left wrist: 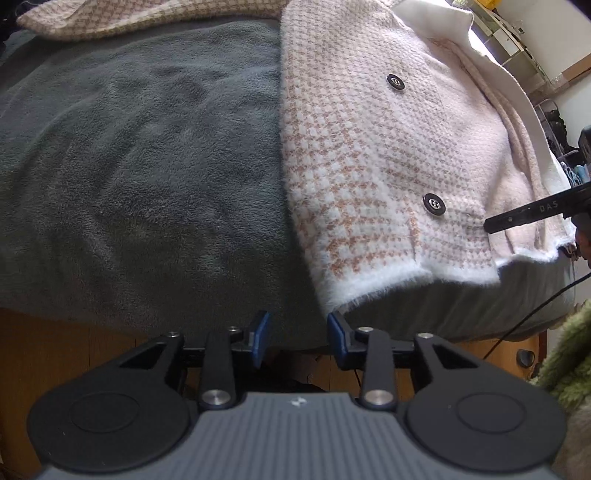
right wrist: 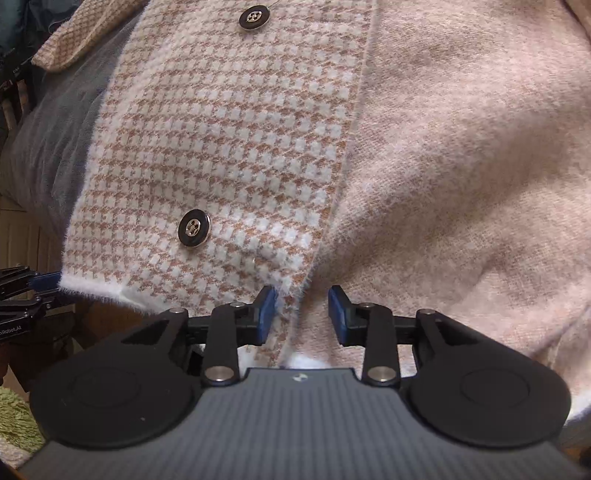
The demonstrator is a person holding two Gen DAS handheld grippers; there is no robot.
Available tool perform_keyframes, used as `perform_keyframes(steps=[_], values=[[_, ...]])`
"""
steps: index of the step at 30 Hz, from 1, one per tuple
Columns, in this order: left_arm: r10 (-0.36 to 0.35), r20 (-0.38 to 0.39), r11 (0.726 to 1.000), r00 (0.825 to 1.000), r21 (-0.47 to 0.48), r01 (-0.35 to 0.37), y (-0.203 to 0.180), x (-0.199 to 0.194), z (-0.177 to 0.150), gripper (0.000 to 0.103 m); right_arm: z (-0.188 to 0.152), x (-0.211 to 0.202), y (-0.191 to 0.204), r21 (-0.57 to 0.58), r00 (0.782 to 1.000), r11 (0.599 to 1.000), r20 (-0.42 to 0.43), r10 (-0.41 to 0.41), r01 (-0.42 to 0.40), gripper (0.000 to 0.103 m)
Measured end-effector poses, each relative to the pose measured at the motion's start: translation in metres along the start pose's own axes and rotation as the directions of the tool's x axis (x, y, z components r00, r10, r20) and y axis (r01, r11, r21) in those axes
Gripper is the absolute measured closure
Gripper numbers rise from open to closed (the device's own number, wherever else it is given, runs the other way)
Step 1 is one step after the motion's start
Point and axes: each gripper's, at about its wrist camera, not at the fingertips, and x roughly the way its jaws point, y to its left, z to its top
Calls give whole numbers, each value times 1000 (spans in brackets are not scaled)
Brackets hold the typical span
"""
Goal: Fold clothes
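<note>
A fluffy pink-and-white houndstooth cardigan point(left wrist: 369, 155) with black buttons point(left wrist: 433, 204) lies on a grey fleece blanket point(left wrist: 147, 166). Its front panel is folded over the plain pink side point(right wrist: 461, 147). My left gripper point(left wrist: 299, 339) is open at the blanket's near edge with nothing between its blue pads. The white hem corner point(left wrist: 340, 299) is just beyond its right pad. My right gripper point(right wrist: 303, 314) is open low over the hem, where the checked panel's edge point(right wrist: 295, 288) runs between its fingers, and the pads do not press on it. A sleeve point(left wrist: 92, 18) lies at the far left.
Wooden floor point(left wrist: 55, 350) shows below the blanket's edge. A green shaggy rug point(left wrist: 569, 362) lies at the right, with a black cable point(left wrist: 528, 317) near it. Shelving point(left wrist: 517, 40) stands beyond the bed. The left gripper's fingers point(right wrist: 33, 284) show at the right wrist view's left edge.
</note>
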Motion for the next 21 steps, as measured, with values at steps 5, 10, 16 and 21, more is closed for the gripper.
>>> perform_keyframes(steps=[5,10,16,21], values=[[-51,83,995,995,-81,58,21,-17,25,58,27,-47,9,-78,965,975,179,-193,209,72],[-55,104,993,993,-100,66,14,25,64,58,99,-51,54,-236,925,956,372,-77,175,72],[-53,6,993,999,-107,53,6,67,66,68,176,-15,132,-482,886,861,455,88,162,72],[-80,-61,995,995,-60,77,-1,77,63,69,214,54,130,-483,929,842,365,-58,242,72]])
